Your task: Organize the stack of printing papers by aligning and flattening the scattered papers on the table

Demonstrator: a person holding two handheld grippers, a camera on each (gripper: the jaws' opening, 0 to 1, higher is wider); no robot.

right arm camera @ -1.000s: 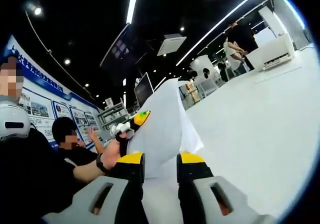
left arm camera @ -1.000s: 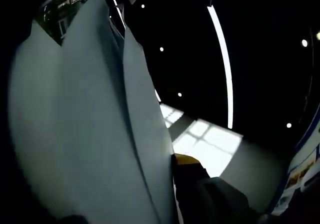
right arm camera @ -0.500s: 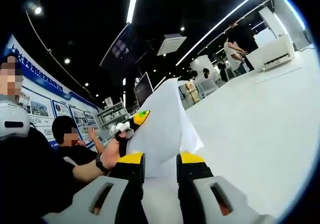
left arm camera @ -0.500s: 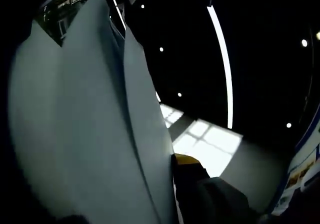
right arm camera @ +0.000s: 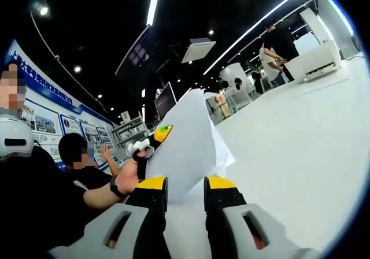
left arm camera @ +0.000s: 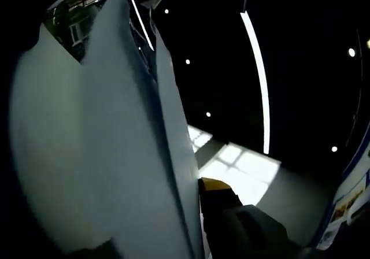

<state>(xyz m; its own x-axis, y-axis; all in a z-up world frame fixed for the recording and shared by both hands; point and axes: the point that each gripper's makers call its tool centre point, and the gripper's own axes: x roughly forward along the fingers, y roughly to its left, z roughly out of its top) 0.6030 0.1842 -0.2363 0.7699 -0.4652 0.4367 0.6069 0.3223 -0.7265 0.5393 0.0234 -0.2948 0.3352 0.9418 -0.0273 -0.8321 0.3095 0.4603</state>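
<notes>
papers (right arm camera: 182,146) are being pinched upright above the table (right arm camera: 300,155) by the right gripper (right arm camera: 185,191) and left gripper (right arm camera: 151,144).

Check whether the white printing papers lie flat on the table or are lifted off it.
Lifted. The white printing papers stand on edge, rising between the right tongs above the white table; the sheets fan unevenly at the top.
</notes>
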